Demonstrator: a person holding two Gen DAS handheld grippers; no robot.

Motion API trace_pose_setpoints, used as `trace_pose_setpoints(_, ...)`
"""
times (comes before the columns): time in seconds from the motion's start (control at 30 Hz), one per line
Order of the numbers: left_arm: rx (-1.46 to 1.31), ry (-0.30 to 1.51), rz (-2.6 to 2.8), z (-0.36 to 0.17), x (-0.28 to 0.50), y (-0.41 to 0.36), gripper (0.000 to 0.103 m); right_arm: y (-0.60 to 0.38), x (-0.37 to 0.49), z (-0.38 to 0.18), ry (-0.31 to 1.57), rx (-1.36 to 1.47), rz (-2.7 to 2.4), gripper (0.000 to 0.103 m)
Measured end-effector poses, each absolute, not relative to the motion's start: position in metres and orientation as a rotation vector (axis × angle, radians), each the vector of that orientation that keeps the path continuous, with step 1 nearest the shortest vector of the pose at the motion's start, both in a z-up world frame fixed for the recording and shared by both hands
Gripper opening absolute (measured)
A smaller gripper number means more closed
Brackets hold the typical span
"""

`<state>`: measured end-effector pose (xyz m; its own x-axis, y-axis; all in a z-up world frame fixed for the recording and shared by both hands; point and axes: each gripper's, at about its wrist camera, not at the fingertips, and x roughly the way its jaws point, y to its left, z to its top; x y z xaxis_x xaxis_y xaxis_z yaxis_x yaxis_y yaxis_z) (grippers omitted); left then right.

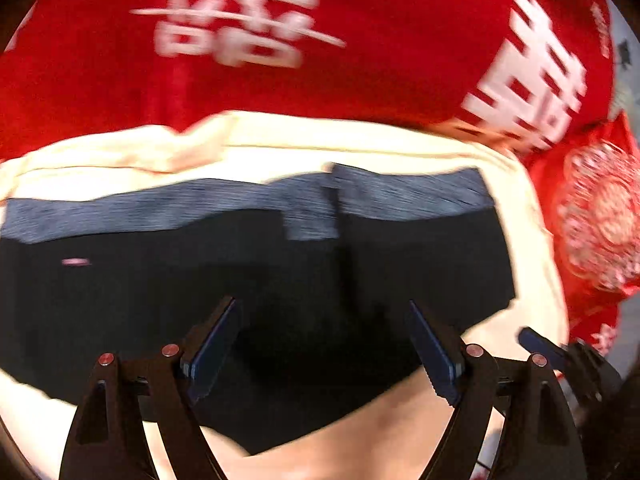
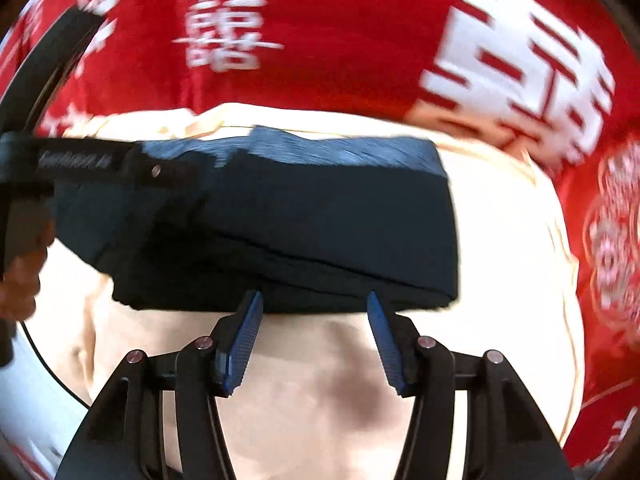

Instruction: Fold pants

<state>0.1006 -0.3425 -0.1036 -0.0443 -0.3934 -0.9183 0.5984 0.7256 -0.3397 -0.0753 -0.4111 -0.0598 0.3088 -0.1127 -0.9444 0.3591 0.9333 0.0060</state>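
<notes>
Dark navy pants (image 1: 256,280) with a grey-blue waistband (image 1: 380,196) lie folded into a compact stack on a cream cloth (image 1: 360,148). My left gripper (image 1: 324,320) is open and empty, hovering over the near part of the pants. In the right wrist view the folded pants (image 2: 312,232) show stacked layers at their near edge. My right gripper (image 2: 314,308) is open and empty, its fingertips just at that near edge. The left gripper's body (image 2: 76,164) reaches in over the pants from the left. The right gripper's tip (image 1: 540,344) shows at the lower right of the left view.
The cream cloth (image 2: 504,240) lies on a red covering with white characters (image 1: 360,40) that spreads behind and to the right (image 2: 340,40). A hand (image 2: 24,276) shows at the left edge of the right view.
</notes>
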Motion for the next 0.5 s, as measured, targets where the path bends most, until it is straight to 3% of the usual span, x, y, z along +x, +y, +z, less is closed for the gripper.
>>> trace_pose_setpoints(0.2,0.176,1.442,-0.85,-0.118,0.091,-0.369,0.083,-0.445,-0.09,-0.071,1.232,0.39,-0.334,0.059)
trace_pose_setpoints(0.3,0.193,1.455,-0.872,-0.118,0.089,-0.378,0.068,-0.452,-0.092,-0.076,1.231,0.417,-0.339,0.058)
trace_pose_setpoints(0.4,0.244,1.481,-0.857,-0.12,0.085,-0.384,0.068,-0.459,-0.098,-0.078,1.232,0.447,-0.341,0.055)
trace_pose_setpoints(0.5,0.238,1.508,-0.845,-0.125,0.086,-0.386,0.042,-0.464,-0.103,-0.077,1.227,0.468,-0.346,0.051)
